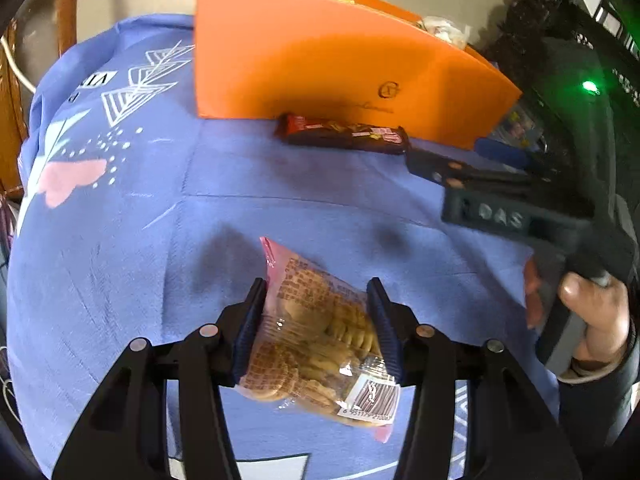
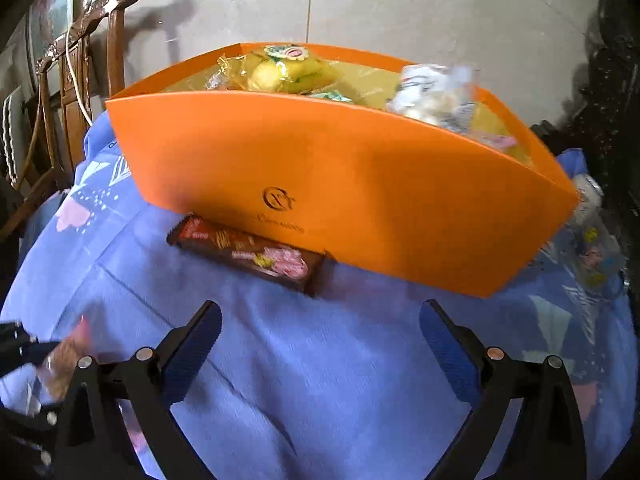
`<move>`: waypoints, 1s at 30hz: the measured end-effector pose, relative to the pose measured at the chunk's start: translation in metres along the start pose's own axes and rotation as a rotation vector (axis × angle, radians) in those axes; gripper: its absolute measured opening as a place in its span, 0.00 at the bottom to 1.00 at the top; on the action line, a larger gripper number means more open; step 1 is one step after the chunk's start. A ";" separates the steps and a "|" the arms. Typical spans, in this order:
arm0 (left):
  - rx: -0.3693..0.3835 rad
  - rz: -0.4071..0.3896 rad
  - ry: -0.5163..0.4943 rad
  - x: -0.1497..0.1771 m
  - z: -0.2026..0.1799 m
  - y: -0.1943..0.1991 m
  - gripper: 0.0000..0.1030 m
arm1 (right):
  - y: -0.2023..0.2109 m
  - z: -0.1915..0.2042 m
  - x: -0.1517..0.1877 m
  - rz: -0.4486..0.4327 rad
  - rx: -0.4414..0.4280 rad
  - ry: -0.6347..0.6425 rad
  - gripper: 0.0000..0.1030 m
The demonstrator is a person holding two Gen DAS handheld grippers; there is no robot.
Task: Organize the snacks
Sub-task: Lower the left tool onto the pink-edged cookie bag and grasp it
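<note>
A clear packet of round biscuits with a pink end lies on the blue cloth, and my left gripper is shut on it, a blue pad pressing each side. A dark chocolate-bar packet lies against the front wall of the orange box. My right gripper hangs open and empty just short of that bar. In the left wrist view the right gripper comes in from the right, with a hand on its handle. The box holds a yellow packet and a white packet.
A blue patterned cloth covers the table. A clear printed packet lies by the box's right corner. A carved wooden chair with a white cable stands at the far left. Dark equipment with a green light sits at the right.
</note>
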State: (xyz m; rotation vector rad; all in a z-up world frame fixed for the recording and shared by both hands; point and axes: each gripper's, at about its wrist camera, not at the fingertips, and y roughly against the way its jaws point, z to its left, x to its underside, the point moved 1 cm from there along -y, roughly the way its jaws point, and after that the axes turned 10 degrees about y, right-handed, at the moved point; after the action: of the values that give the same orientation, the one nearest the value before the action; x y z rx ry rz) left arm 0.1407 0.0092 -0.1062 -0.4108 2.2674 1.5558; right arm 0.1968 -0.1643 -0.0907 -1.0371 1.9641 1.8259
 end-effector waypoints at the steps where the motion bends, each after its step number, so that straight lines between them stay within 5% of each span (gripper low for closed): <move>1: 0.008 -0.001 0.002 0.000 0.002 0.000 0.49 | -0.004 0.000 -0.003 0.001 -0.016 -0.011 0.97; 6: 0.059 -0.009 0.009 -0.002 0.005 -0.007 0.51 | -0.024 -0.003 -0.004 0.035 -0.141 -0.114 0.97; 13: 0.056 -0.005 0.015 -0.004 0.015 -0.002 0.52 | -0.001 0.020 0.009 -0.058 -0.548 -0.109 0.97; 17: 0.058 -0.024 0.040 -0.008 0.019 0.003 0.51 | 0.008 0.006 0.009 -0.054 -0.216 -0.052 0.97; 19: 0.057 -0.025 0.038 -0.008 0.020 0.003 0.50 | 0.000 -0.004 0.007 -0.040 -0.128 -0.056 0.97; 25: 0.036 -0.021 0.014 -0.007 0.015 -0.003 0.52 | -0.041 -0.003 -0.009 0.035 -0.124 -0.029 0.97; 30: 0.029 -0.032 -0.031 -0.001 0.005 -0.007 0.69 | -0.053 0.008 -0.020 0.054 -0.074 -0.027 0.97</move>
State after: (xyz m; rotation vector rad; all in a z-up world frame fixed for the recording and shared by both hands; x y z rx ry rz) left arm 0.1454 0.0113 -0.1127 -0.4099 2.2461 1.5017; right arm 0.2432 -0.1473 -0.1192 -0.9844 1.9406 1.9451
